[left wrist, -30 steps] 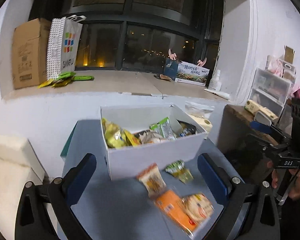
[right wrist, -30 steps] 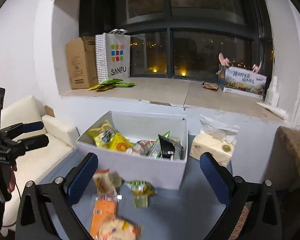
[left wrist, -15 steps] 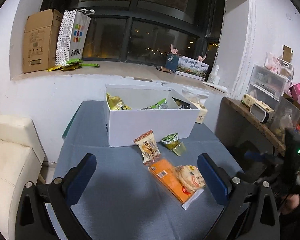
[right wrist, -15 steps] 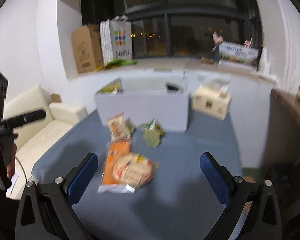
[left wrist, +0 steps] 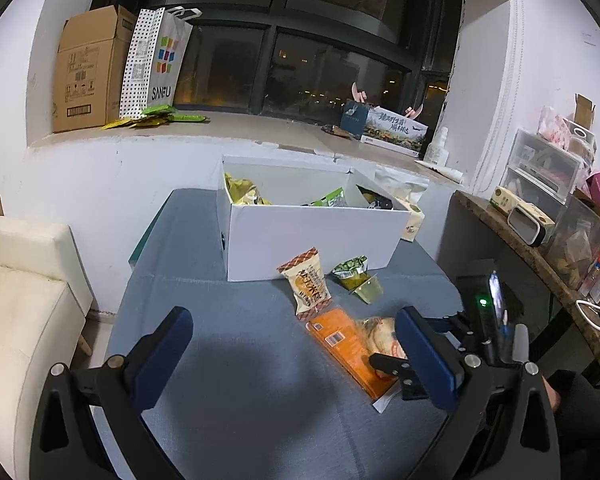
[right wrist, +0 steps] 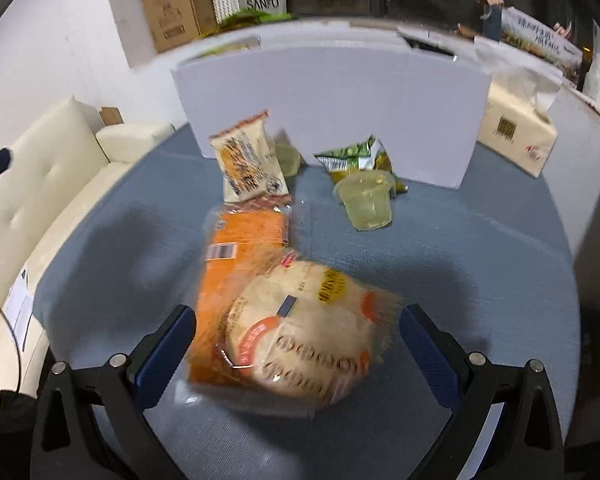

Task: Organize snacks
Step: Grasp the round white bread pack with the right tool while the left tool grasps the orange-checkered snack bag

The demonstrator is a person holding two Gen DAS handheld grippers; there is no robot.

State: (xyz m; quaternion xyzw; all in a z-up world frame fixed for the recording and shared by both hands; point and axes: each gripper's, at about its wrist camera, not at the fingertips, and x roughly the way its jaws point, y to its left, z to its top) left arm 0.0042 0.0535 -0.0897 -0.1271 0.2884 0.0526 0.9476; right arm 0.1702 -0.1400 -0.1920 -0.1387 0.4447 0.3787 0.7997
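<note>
A white box (left wrist: 312, 236) with several snack packs in it stands at the far side of the blue table (left wrist: 240, 360). In front of it lie a tan snack pack (left wrist: 307, 282), a green pack (left wrist: 350, 270), a jelly cup (left wrist: 367, 290), an orange pack (left wrist: 346, 344) and a round bread pack (right wrist: 304, 340). My right gripper (right wrist: 298, 352) is open, low over the bread pack, which lies between its fingers. My left gripper (left wrist: 296, 354) is open and empty above the table, left of the orange pack. The right gripper's black body (left wrist: 484, 320) shows in the left wrist view.
A tissue pack (right wrist: 516, 136) lies right of the box. A cream sofa (left wrist: 24, 288) stands left of the table and a wooden shelf with clutter (left wrist: 540, 240) to the right. A cardboard box (left wrist: 88, 68) and paper bag (left wrist: 156, 60) stand on the windowsill.
Both grippers have pulled back from the box and dropped lower. The right gripper has come down close over the bread pack, which now lies between its open fingers.
</note>
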